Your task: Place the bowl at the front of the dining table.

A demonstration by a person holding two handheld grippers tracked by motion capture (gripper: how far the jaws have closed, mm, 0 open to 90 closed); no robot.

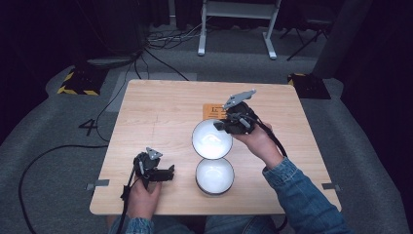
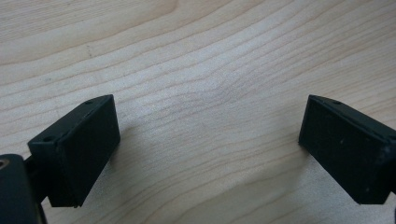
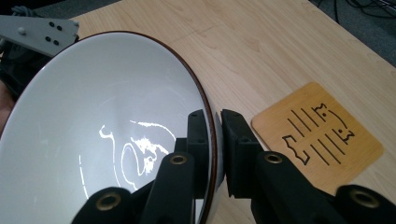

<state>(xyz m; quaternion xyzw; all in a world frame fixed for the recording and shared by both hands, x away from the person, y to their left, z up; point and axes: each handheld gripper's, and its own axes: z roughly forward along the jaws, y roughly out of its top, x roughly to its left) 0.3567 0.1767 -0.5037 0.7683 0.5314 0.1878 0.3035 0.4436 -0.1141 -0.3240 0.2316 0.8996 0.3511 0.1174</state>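
Note:
Two white bowls are on the wooden table [image 1: 156, 112]. The far bowl [image 1: 212, 139] [image 3: 93, 140] is tilted and held off the table, with my right gripper [image 1: 225, 125] [image 3: 215, 140] shut on its dark rim, one jaw inside and one outside. The near bowl [image 1: 214, 175] sits flat by the table's front edge. My left gripper [image 1: 168, 174] [image 2: 208, 149] rests low on bare wood at the front left, jaws wide open with nothing between them. In the right gripper view the left gripper's grey plate [image 3: 39, 29] shows beyond the bowl.
A small orange wooden coaster [image 1: 213, 111] [image 3: 317, 135] with black markings lies just behind the held bowl. Cables, a yellow-and-black striped base [image 1: 78, 84] and a white desk frame [image 1: 238, 24] stand on the grey floor beyond the table.

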